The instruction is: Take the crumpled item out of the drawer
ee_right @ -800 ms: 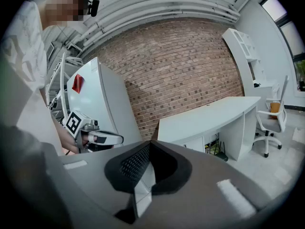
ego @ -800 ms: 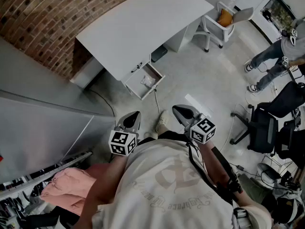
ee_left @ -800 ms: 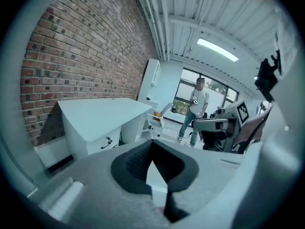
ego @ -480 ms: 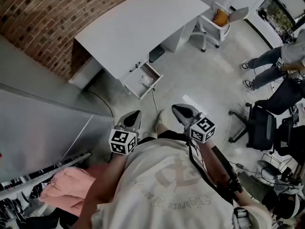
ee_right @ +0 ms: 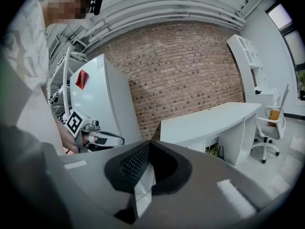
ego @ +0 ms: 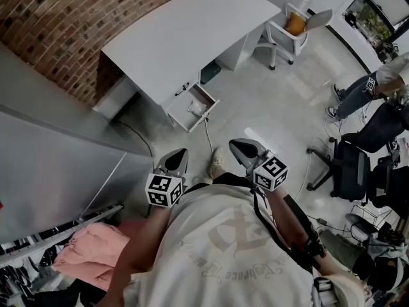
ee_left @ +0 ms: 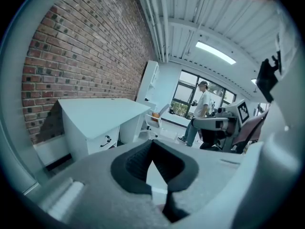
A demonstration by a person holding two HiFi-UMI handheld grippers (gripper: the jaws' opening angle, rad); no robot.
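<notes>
A white desk (ego: 185,37) stands against the brick wall, and its low drawer (ego: 182,115) is pulled open. A pale crumpled item (ego: 195,108) lies inside the drawer. Both grippers are held close to my chest, well short of the drawer and pointing toward it. My left gripper (ego: 179,155) is shut with nothing in it; its jaws meet in the left gripper view (ee_left: 153,143), with the desk (ee_left: 102,116) far ahead. My right gripper (ego: 238,147) is also shut and empty (ee_right: 151,143). The left gripper (ee_right: 93,136) shows at the left of the right gripper view.
A grey cabinet (ego: 57,165) stands at my left with pink cloth (ego: 92,251) below it. A white chair (ego: 291,27) holding something orange is beside the desk. A black office chair (ego: 351,168) and a person's legs (ego: 358,91) are at the right. A cable (ego: 208,133) runs along the floor.
The grippers have kept their places. The person at the right has walked further toward the frame edge, and the view has shifted slightly.
</notes>
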